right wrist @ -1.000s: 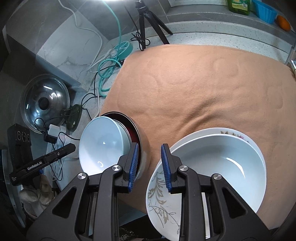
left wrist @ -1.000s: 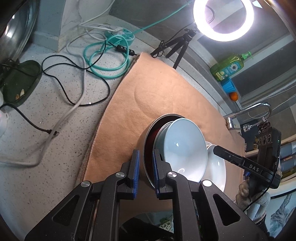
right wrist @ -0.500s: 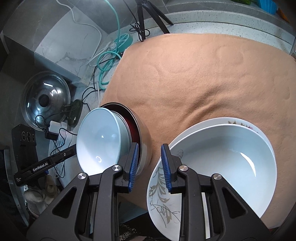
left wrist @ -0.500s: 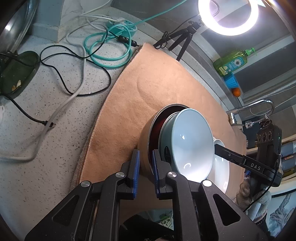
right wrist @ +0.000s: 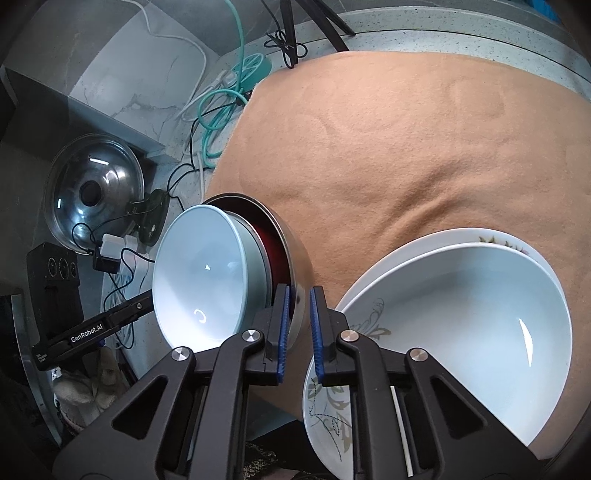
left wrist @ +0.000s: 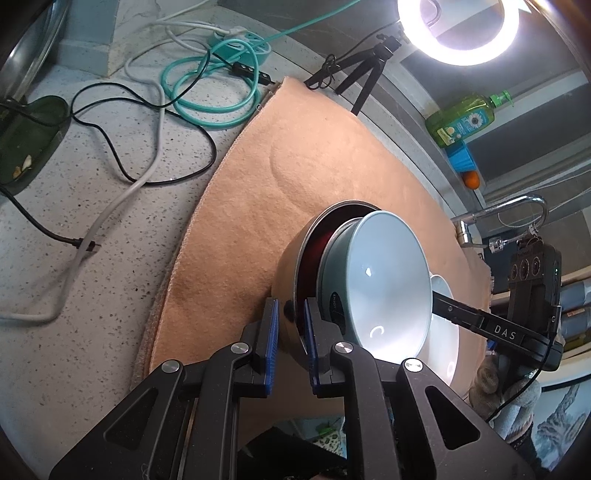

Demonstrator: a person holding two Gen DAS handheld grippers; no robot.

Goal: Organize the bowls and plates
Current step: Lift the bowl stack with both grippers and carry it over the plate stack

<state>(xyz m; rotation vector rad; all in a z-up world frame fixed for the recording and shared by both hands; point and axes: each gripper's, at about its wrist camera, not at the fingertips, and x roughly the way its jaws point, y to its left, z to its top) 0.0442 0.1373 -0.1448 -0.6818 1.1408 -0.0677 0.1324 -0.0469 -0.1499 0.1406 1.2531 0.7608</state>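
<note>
Orange mat (right wrist: pixel 406 147) bears three bowls, one plate (right wrist: pixel 369 325).

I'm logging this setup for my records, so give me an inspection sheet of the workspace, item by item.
Surface: tan felt mat over speckled grey counter.
Job's things: tilted steel bowl with red inside, pale blue ceramic bowl nested in it; white deep bowl on floral white plate.
Clutter: green dish soap bottle, glass pot lid.
Grippers: left hand-held gripper and right hand-held gripper each appear clamped on the steel bowl's rim.
Cables: teal coiled cable, black and white leads.
Surroundings: ring light, tap.
</note>
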